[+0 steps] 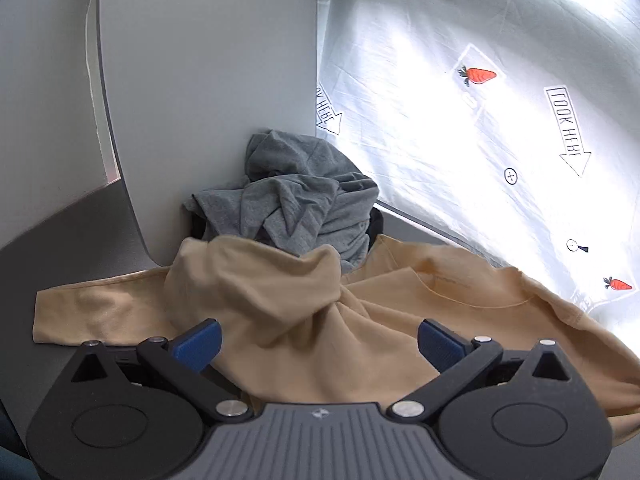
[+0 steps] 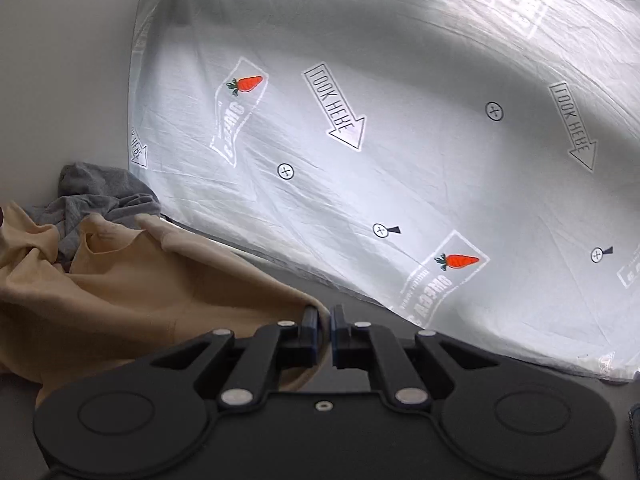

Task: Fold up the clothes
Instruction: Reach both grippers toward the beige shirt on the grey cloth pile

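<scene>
The tan shirt is lying in a messy heap on the dark table. One sleeve is sticking out flat to the left. The neck hole is facing up on the right side of the heap. A big lump of the shirt is bunching up in the middle.

The left claw is hanging over the shirt with its blue pads spread wide. The lump is sitting between them, but the pads are not pinching it.

The right claw is pressed almost together. It is pinching the right edge of the tan shirt, and a thin bit of cloth is showing between its fingers.

A gray shirt is sitting crumpled just behind the tan one, touching it, next to a pale wall. A white sheet with carrots and arrows is hanging behind the table.
</scene>
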`<action>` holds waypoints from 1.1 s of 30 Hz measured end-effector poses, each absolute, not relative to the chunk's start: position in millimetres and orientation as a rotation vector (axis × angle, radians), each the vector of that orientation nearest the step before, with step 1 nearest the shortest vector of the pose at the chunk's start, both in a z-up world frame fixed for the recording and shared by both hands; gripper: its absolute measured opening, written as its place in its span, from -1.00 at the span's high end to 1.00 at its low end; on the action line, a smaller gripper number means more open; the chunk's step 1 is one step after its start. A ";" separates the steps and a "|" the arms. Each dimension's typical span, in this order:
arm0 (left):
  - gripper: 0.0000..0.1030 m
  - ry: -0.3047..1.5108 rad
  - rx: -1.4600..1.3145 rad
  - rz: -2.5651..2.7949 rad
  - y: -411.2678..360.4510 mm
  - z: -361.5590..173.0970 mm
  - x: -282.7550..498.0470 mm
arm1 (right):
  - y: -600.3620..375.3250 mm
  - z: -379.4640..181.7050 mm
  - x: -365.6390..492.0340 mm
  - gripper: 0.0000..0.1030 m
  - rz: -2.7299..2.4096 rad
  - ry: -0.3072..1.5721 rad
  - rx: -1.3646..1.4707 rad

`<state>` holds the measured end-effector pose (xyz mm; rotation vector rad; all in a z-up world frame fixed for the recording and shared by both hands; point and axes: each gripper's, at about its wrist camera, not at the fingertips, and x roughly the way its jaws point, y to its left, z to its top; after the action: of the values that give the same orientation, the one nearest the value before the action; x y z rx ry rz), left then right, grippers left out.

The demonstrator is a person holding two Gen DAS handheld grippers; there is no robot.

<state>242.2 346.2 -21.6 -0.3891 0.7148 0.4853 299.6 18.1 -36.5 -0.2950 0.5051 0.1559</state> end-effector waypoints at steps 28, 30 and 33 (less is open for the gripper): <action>-1.00 0.946 -0.238 0.082 -30.2 -38.6 254.2 | -368.6 -109.5 249.1 -0.27 0.067 0.801 -0.085; -1.00 0.950 -0.268 0.055 -29.0 -38.6 268.5 | -376.6 -122.2 268.0 -0.35 0.092 0.840 0.020; -1.00 0.954 -0.251 0.026 -31.9 -38.9 292.8 | -394.8 -154.7 298.4 -0.35 0.142 0.936 0.192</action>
<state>292.8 -31.9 -38.9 -0.2509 0.9542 0.0257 298.4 -394.8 -154.7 0.1917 0.9360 0.1416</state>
